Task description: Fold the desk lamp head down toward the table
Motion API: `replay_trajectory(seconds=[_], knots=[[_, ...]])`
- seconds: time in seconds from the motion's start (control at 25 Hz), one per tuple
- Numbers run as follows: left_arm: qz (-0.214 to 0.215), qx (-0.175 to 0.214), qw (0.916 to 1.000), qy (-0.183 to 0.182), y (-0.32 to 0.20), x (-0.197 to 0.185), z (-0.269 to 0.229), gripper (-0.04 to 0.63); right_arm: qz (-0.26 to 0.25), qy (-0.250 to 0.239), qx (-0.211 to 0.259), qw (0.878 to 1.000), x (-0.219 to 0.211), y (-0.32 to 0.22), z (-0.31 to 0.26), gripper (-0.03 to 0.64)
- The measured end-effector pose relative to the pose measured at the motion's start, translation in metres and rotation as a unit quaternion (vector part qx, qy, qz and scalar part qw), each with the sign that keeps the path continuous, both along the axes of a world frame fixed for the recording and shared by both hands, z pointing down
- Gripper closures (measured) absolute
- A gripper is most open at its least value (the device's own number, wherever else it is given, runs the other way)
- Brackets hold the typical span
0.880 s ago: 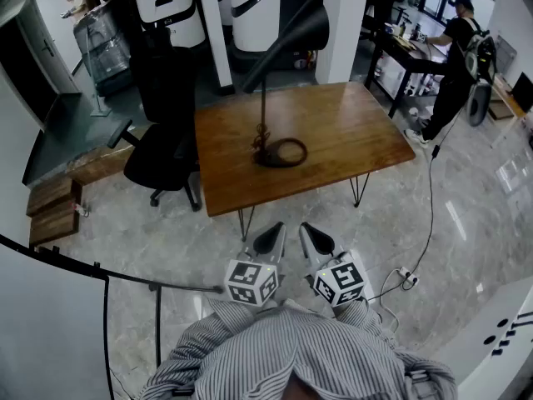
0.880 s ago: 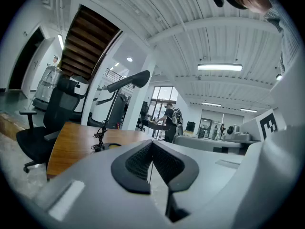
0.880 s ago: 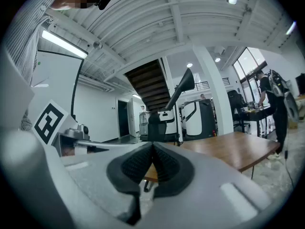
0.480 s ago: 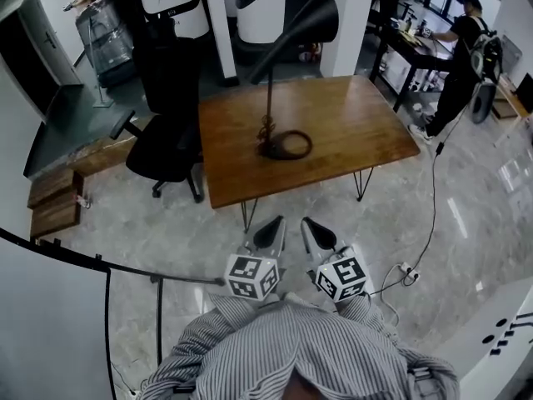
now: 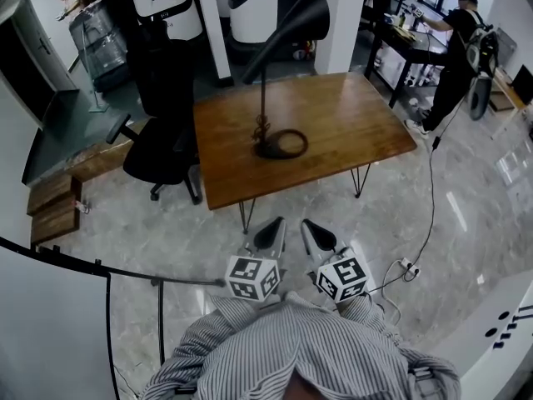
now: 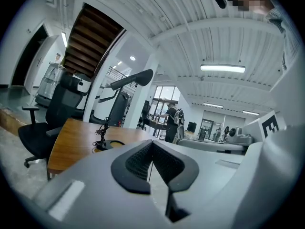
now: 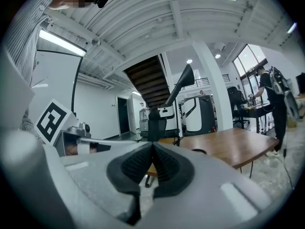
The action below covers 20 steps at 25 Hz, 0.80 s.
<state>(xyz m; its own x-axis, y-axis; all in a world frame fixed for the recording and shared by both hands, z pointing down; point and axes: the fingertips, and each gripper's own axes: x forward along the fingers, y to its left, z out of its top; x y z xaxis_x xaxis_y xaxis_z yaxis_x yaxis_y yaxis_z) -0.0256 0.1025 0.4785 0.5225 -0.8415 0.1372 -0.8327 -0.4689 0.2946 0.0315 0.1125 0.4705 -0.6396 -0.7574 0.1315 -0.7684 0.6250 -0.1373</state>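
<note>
Both grippers are shut and empty, held side by side over the floor, well short of the table [image 5: 350, 132]. The left gripper [image 5: 273, 230] has its pads pressed together with nothing between them, and the right gripper [image 5: 311, 232] is the same. I judge this is the approach: jaws closed for carrying, nothing reached yet.

The lamp [image 5: 263, 90] stands on the table, left of its middle. Its ring base [image 5: 281, 146] lies flat on the wood with cable bunched at the pole foot. The head [image 5: 296, 25] is up high over the table's far edge, so it is not folded yet.

Head view gives the layout: a chair [image 5: 162, 140] at the table's left side, and bare floor between me and the table's near edge. It flattens the lamp's height.

The gripper views give the profile. The left one shows the slanted head [image 6: 136, 78] well above the table, and the right one shows it too [image 7: 183, 78]. Each also shows its own pads meeting, which the head view cannot resolve.
</note>
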Motion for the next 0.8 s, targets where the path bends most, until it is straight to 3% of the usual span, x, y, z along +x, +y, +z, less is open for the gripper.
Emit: replay_trajectory(seconds=[0.56, 0.8], knots=[[-0.018, -0.004, 0.9998, 0.005, -0.015, 0.018, 0.006, 0.601, -0.026, -0.031, -0.007, 0.999, 0.02, -0.015, 0.002, 0.615], [-0.035, -0.025, 0.999, 0.012, -0.026, 0.025, 0.023, 0.601, -0.036, -0.027, -0.029, 0.999, 0.032, -0.021, 0.021, 0.615]])
